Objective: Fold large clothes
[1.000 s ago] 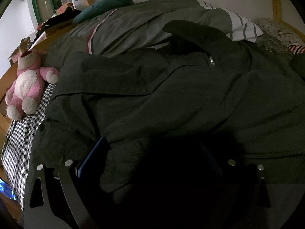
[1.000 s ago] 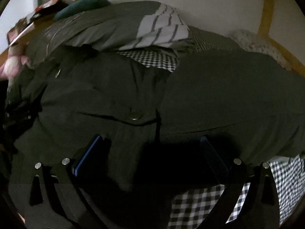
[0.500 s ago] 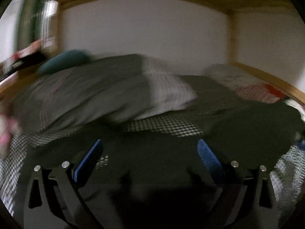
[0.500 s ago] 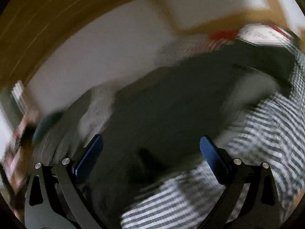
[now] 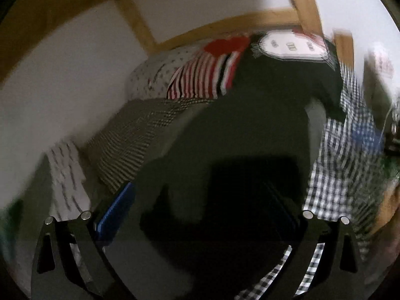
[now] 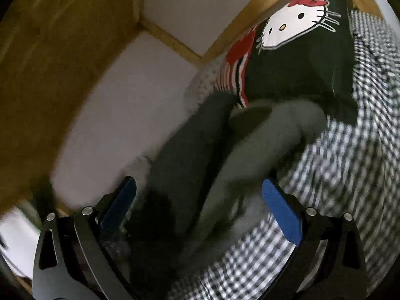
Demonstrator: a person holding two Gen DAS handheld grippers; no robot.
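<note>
Both views have swung from the spread dark jacket (image 6: 195, 165) toward the Hello Kitty pillow (image 6: 297, 50) — the jacket now lies bunched below it on the bed, between each released hand-held gripper's spread fingers, a fold apparently underway.

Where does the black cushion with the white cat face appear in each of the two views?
Left wrist: the black cat-face cushion sits at the upper right, blurred, under the wooden frame.
Right wrist: it is at the upper right, sharper and larger.
Shared landmark: the red-and-white striped fabric directly left of it.
</note>
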